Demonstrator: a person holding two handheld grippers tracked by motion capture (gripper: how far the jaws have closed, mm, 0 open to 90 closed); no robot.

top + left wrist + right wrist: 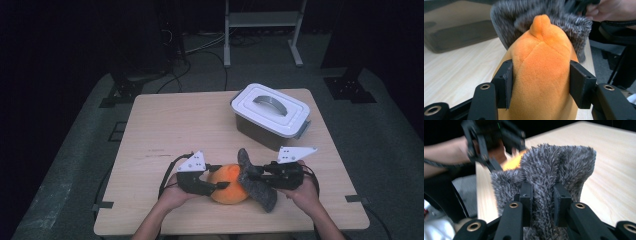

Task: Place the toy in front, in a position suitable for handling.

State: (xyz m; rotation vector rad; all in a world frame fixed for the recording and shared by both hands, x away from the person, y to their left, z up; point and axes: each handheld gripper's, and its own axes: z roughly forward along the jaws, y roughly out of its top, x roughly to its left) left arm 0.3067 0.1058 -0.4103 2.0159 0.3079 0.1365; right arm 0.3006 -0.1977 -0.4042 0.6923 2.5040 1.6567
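An orange plush toy lies near the table's front edge, with a grey fuzzy sock pressed against its right side. My left gripper is shut on the orange plush toy, its jaws squeezing both flanks. The grey fuzzy sock rises behind the toy's tip. My right gripper is shut on a fold of the grey fuzzy sock. In the right gripper view the left gripper and a bit of the orange toy show beyond the sock.
A grey storage box with a white handled lid stands closed at the table's back right. The wooden table has bare surface at left and middle. Dark stands and cables sit on the floor beyond.
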